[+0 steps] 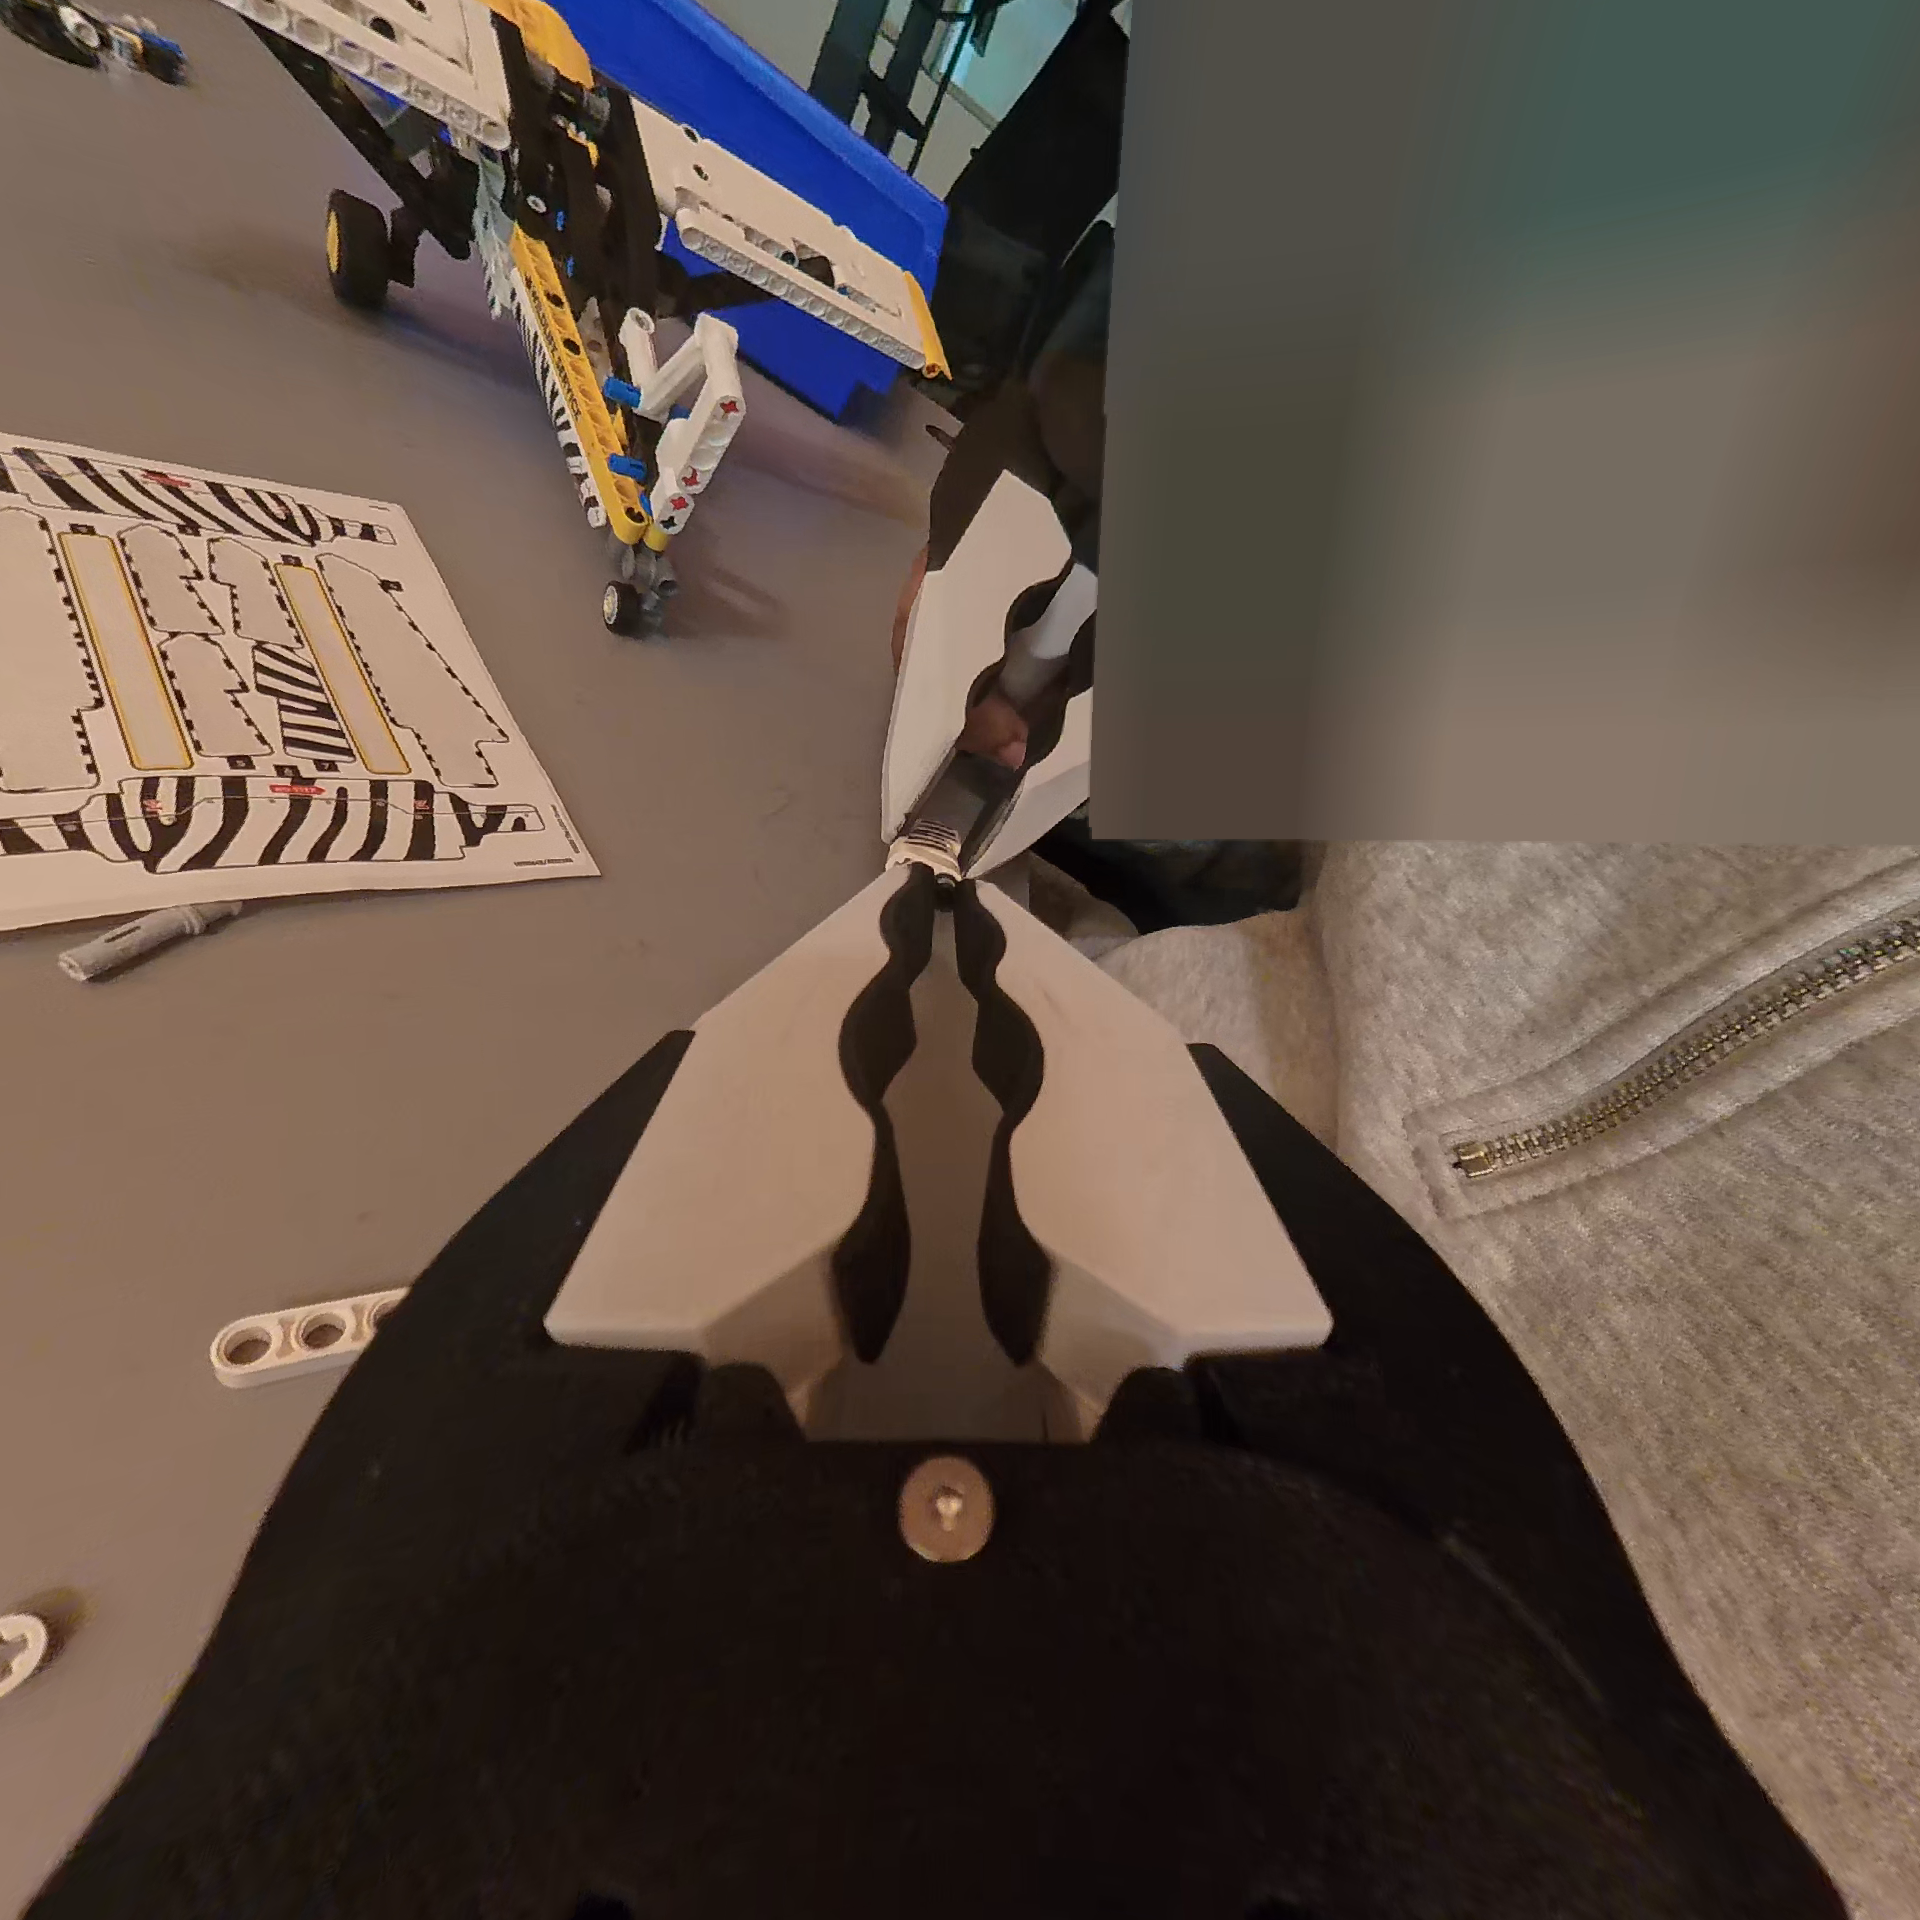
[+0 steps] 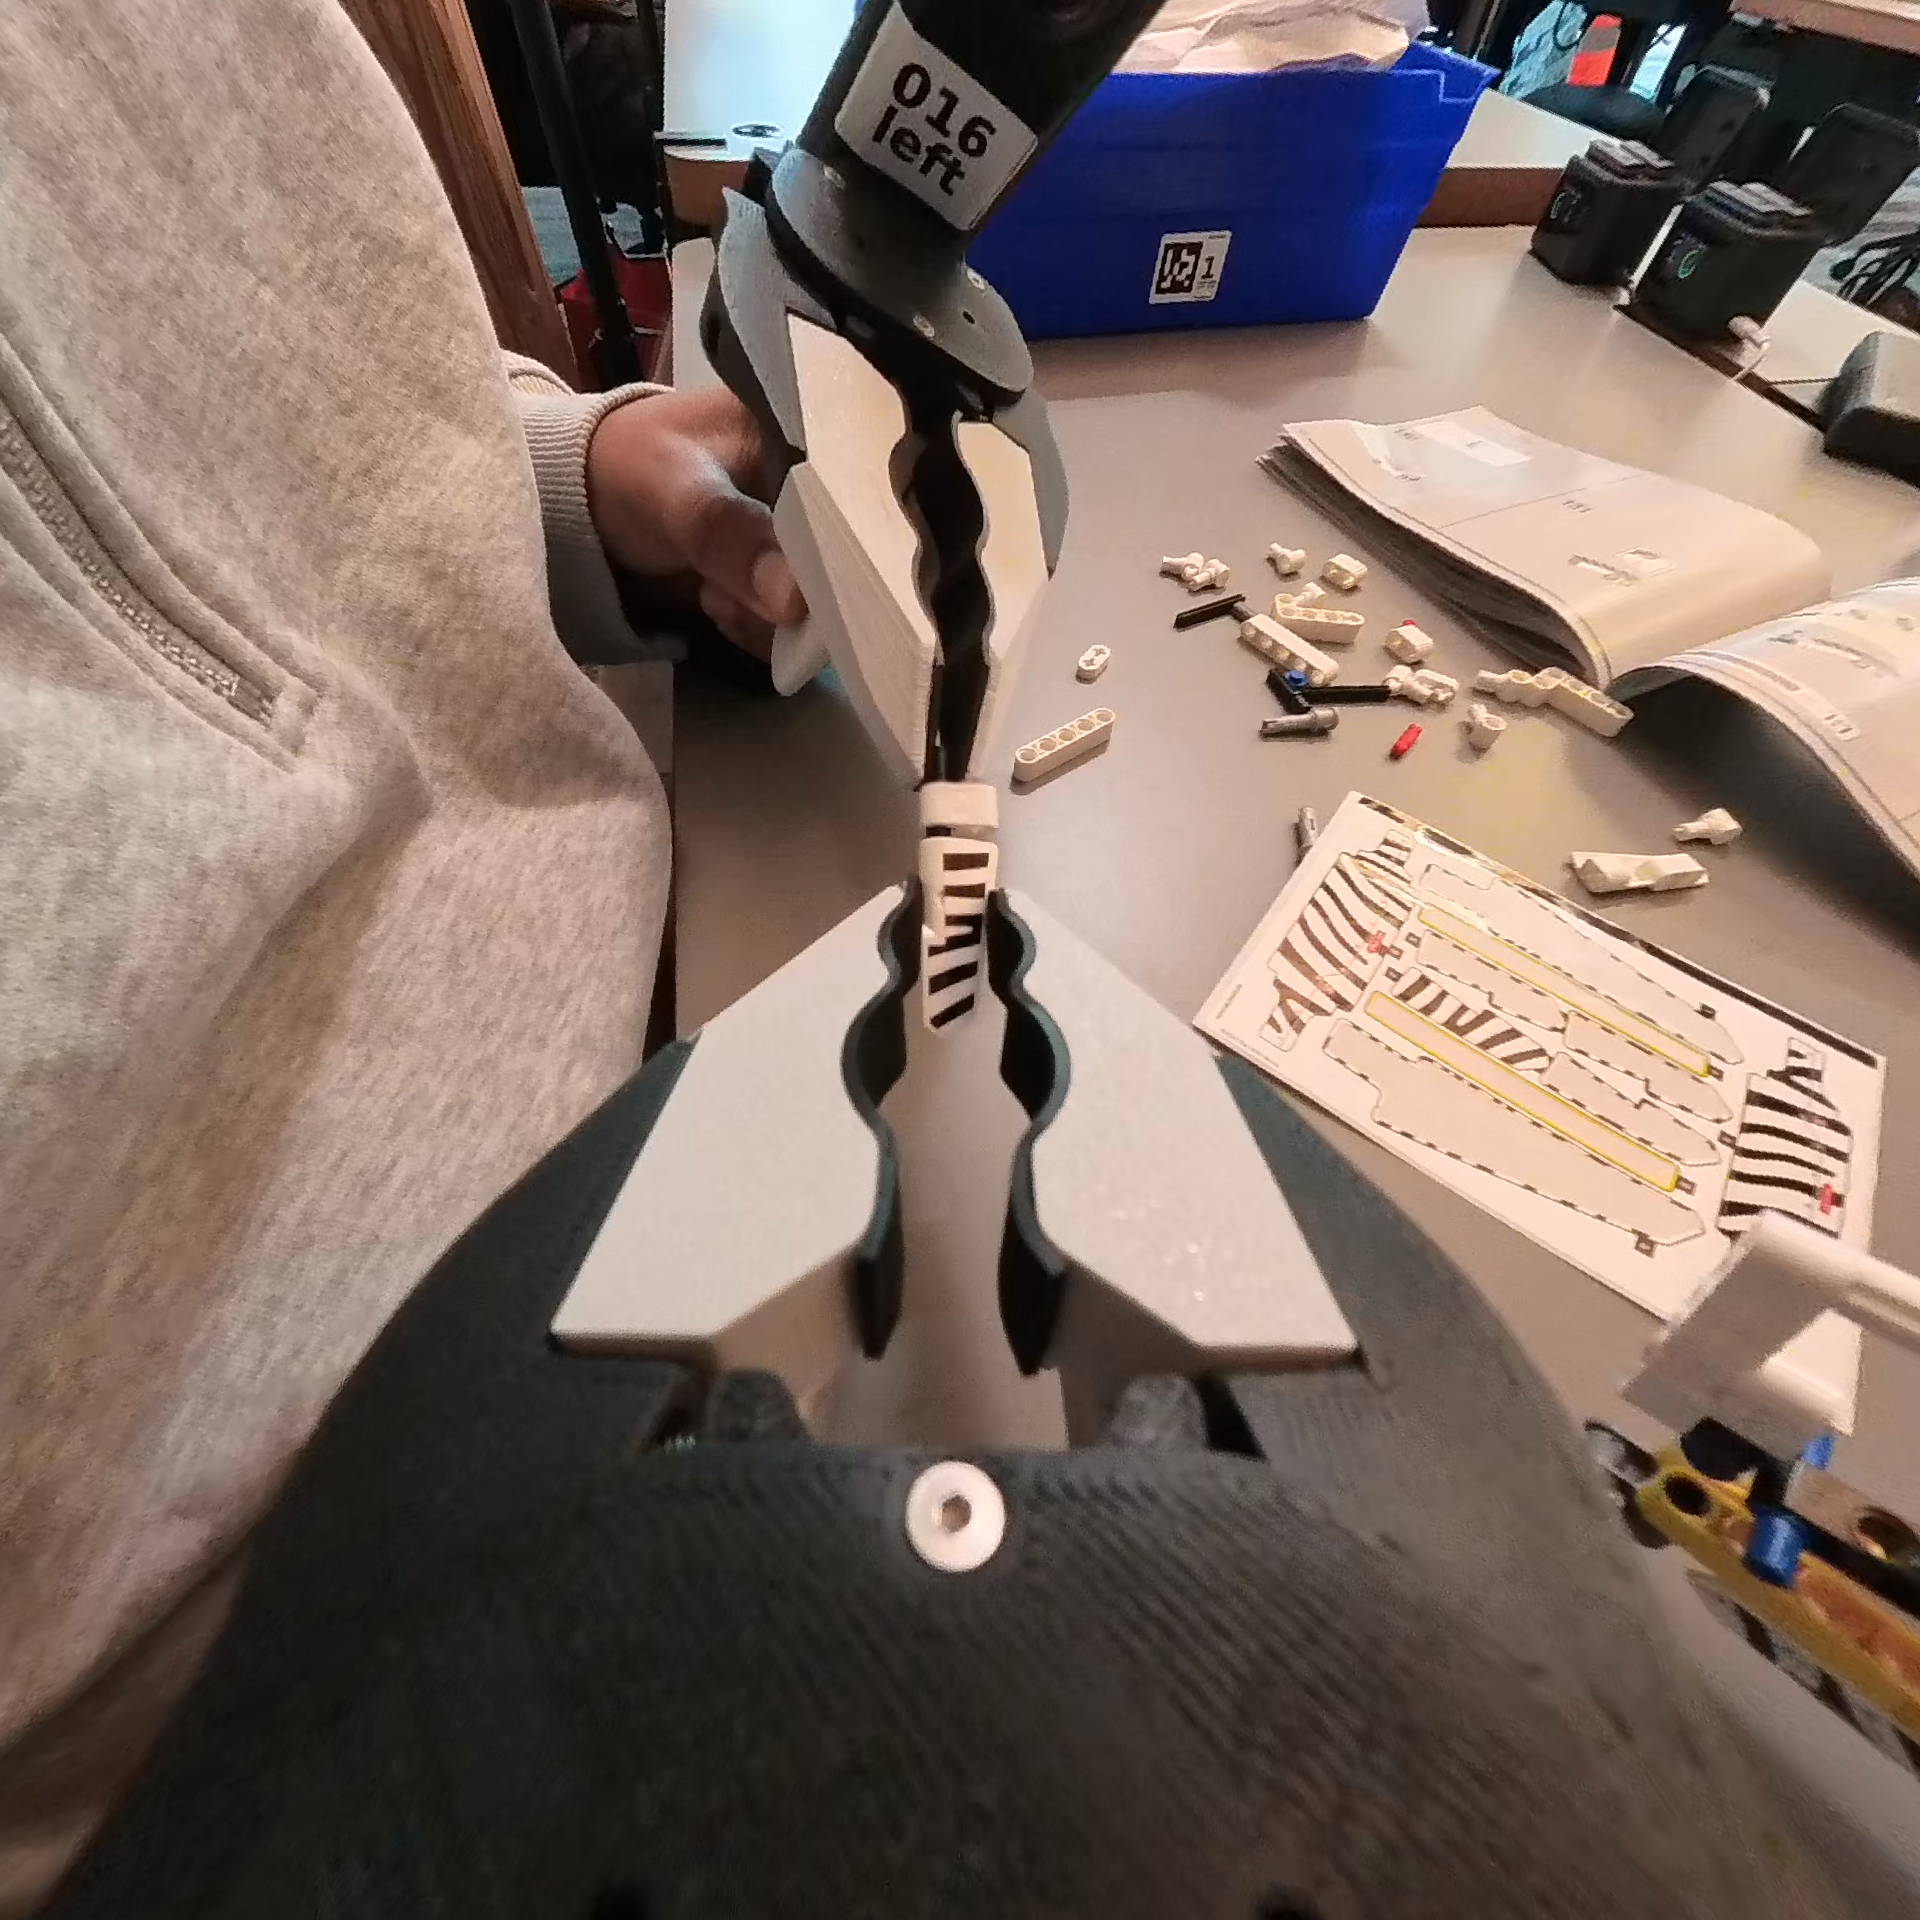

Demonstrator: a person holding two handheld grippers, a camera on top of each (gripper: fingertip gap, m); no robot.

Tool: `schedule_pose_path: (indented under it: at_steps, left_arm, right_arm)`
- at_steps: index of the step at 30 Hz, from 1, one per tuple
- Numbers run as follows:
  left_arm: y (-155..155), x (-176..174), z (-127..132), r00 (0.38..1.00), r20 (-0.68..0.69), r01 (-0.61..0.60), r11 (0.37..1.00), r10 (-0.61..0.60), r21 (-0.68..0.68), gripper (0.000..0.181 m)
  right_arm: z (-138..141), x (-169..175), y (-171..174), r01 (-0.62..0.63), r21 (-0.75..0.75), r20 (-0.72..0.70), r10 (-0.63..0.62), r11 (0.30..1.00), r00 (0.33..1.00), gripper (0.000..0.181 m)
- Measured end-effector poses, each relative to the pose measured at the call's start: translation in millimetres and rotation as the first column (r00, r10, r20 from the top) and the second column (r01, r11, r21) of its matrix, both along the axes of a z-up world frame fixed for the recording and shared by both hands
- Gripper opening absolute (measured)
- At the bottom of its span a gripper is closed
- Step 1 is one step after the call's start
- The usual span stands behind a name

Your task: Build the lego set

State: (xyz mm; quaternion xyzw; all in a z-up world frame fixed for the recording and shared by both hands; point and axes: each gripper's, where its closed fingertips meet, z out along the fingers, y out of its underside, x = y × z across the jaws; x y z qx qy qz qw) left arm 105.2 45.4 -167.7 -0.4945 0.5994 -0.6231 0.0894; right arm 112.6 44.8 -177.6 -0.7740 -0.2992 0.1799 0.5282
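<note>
Both my grippers pinch one zebra-striped piece [image 2: 961, 904] mid-air.
Left gripper [image 1: 940, 883] and right gripper [image 2: 954, 914] are clamped tip-to-tip; the left's pin hold looks thin, and a twist could drop it.

On the desk [image 2: 1299, 353], the sticker sheet [image 2: 1538, 1049] lies nearer than the loose parts [image 2: 1340, 655], the booklets [image 2: 1558, 540] right of those, the bin [image 2: 1247, 177] behind.

The grey table [image 2: 1195, 883] carries a sticker sheet [image 2: 1538, 1049], loose Lego pieces [image 2: 1340, 644], booklets [image 2: 1538, 530] and a blue bin [image 2: 1247, 177].
</note>
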Motion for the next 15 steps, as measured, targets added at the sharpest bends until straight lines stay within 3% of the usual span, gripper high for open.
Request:
schedule_pose_path:
  at_steps: [15]
  left_arm:
    - [1.1, 2.9, -6.4, 0.999, -0.04, -0.019, 1.0, 0.02, 0.019, 0.003]
  right_arm:
    - [1.0, 2.8, 2.8, 0.023, 0.007, -0.014, -0.023, 1.0, 1.0, 0.01]
